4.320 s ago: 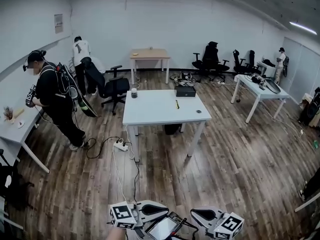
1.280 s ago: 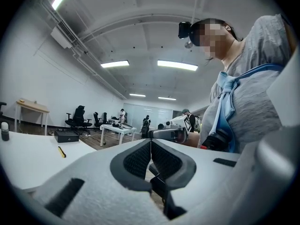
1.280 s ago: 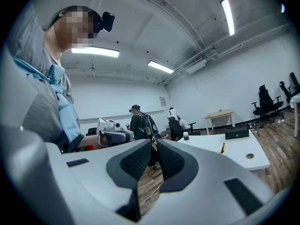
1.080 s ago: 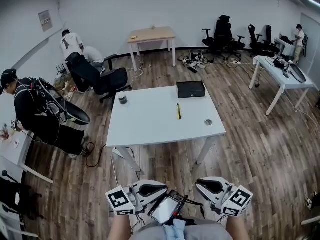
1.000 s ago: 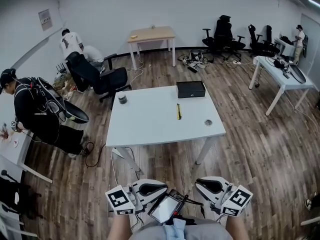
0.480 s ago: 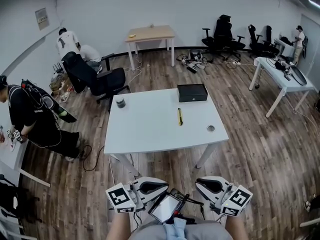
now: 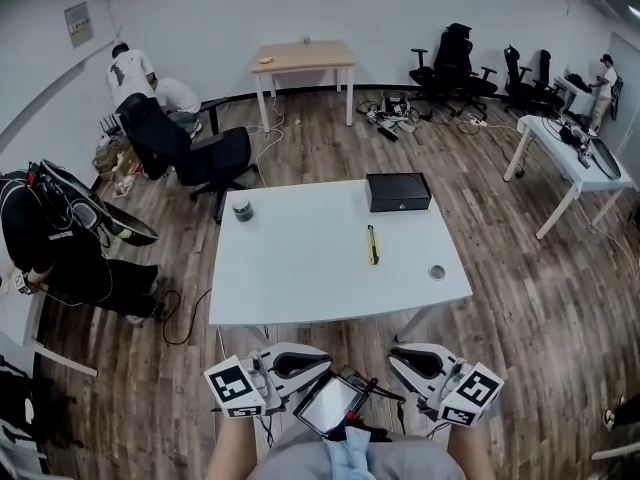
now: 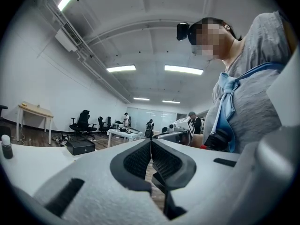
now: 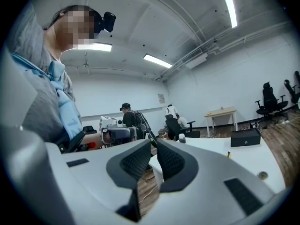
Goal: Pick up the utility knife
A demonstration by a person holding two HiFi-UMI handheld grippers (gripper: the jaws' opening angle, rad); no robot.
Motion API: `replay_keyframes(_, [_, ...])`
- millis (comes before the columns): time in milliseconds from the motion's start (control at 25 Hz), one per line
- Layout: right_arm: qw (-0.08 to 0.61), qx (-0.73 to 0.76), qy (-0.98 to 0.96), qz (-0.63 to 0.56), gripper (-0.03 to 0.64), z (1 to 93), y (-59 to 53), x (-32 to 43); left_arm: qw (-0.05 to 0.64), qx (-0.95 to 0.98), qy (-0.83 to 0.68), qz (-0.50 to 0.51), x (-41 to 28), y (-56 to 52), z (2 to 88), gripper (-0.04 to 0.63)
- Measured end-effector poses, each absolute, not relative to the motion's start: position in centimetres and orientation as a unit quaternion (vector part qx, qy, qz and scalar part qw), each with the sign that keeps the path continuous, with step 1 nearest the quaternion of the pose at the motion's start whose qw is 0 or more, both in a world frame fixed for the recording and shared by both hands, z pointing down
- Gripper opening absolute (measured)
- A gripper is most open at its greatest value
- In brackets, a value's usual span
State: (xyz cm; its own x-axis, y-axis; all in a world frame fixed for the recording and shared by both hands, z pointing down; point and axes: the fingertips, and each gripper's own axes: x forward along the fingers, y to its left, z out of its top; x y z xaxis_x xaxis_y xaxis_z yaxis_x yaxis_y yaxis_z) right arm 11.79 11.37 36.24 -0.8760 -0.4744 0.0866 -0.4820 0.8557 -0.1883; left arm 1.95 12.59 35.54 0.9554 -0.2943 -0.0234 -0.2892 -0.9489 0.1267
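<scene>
The yellow utility knife [image 7: 372, 245] lies on the white table [image 7: 300, 268], right of its middle, and shows as a small yellow speck [image 9: 228, 154] in the right gripper view. Both grippers are held low, close to my body, short of the table's near edge, with their jaws turned toward each other. My left gripper [image 7: 325, 355] [image 8: 151, 141] is shut with nothing in it. The right gripper [image 7: 393, 356] [image 9: 154, 142] is also shut and empty. Neither is near the knife.
On the table stand a black box [image 7: 398, 192], a small jar [image 7: 241, 210] and a small round thing [image 7: 437, 272]. A person [image 7: 60, 243] stands at the left. An office chair [image 7: 195, 153] is behind the table. Another white table [image 7: 575, 163] stands at the right.
The white table has come nearer and lower in the head view. The person at the left has slid toward the frame's edge. Both grippers keep their places in the frame, still shut.
</scene>
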Motion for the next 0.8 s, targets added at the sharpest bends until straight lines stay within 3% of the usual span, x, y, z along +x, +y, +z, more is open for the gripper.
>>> replay_keyframes(800, [0.031, 0.271, -0.957, 0.1, 0.029, 35.8, 0.7, 2.8, 0.061, 0.989, -0.131, -0.038, -7.3, 0.5, 35.3, 0.017])
